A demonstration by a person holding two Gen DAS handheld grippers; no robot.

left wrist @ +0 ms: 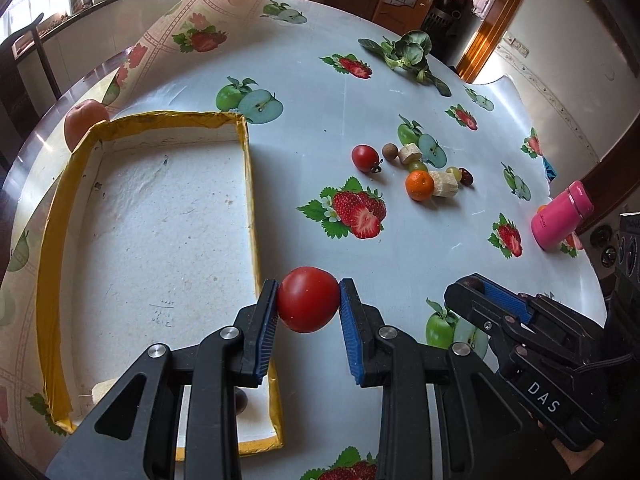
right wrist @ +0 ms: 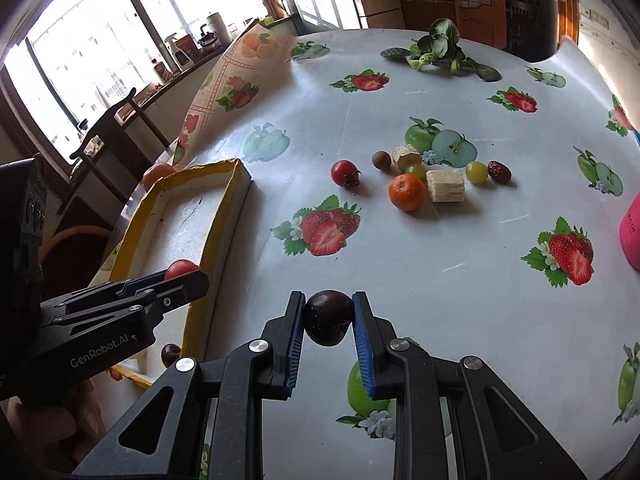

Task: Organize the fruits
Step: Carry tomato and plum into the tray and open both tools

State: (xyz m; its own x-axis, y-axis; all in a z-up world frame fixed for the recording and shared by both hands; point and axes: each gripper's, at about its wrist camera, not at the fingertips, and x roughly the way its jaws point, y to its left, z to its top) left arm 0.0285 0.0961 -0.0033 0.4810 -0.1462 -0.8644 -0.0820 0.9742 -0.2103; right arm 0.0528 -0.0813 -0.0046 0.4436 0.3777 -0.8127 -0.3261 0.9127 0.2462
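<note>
Holding 1 dark round fruit (right wrist: 170, 354) near its lower corner: white foam tray (left wrist: 168, 216) with yellow-taped rim, left half of left wrist frame. Reading "DAS" on right gripper (right wrist: 329, 318) body, "GenRobot.AI" on left gripper (left wrist: 309, 300) body. Pinching red tomato (left wrist: 308, 299), left gripper angled down over tray's right rim, lower centre. Pinching dark plum (right wrist: 328, 322), right gripper angled down above tablecloth (right wrist: 420, 240). Remaining on cloth, centre right: small tomato (left wrist: 365, 157), orange (left wrist: 419, 185), grapes (right wrist: 476, 172).
</note>
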